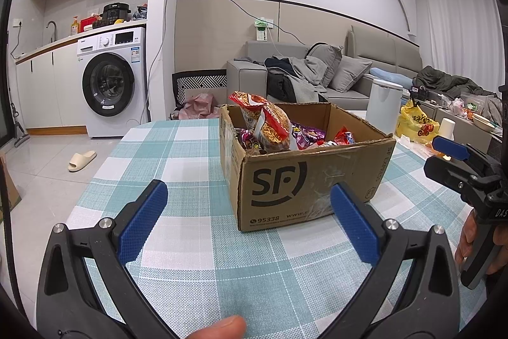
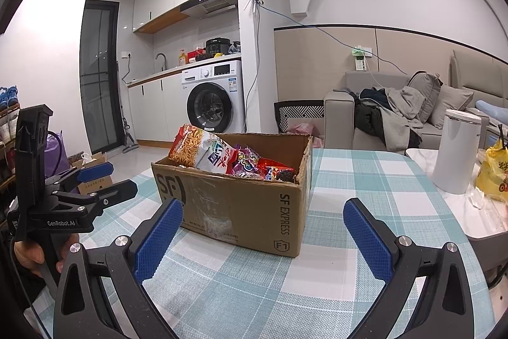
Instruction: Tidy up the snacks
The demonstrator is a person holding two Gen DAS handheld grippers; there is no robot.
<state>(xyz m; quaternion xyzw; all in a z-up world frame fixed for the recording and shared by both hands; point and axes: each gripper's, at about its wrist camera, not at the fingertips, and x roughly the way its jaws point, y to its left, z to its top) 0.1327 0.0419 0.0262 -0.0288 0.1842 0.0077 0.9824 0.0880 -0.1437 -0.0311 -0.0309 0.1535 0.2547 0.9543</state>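
A brown SF cardboard box (image 1: 295, 180) stands open on the checked tablecloth and also shows in the right wrist view (image 2: 241, 205). It holds several snack bags: a tall red and yellow noodle snack bag (image 1: 270, 123) sticks up at its left, with purple and red packets (image 1: 308, 135) beside it. In the right wrist view the noodle bag (image 2: 190, 150) leans at the box's left. My left gripper (image 1: 247, 221) is open and empty, in front of the box. My right gripper (image 2: 263, 237) is open and empty, also in front of the box.
The table (image 1: 177, 148) has a teal and white checked cloth. A white canister (image 2: 457, 151) and a yellow bag (image 2: 495, 173) stand at the table's right side. A grey sofa (image 1: 317, 75), a washing machine (image 1: 111, 84) and a slipper (image 1: 82, 160) lie beyond.
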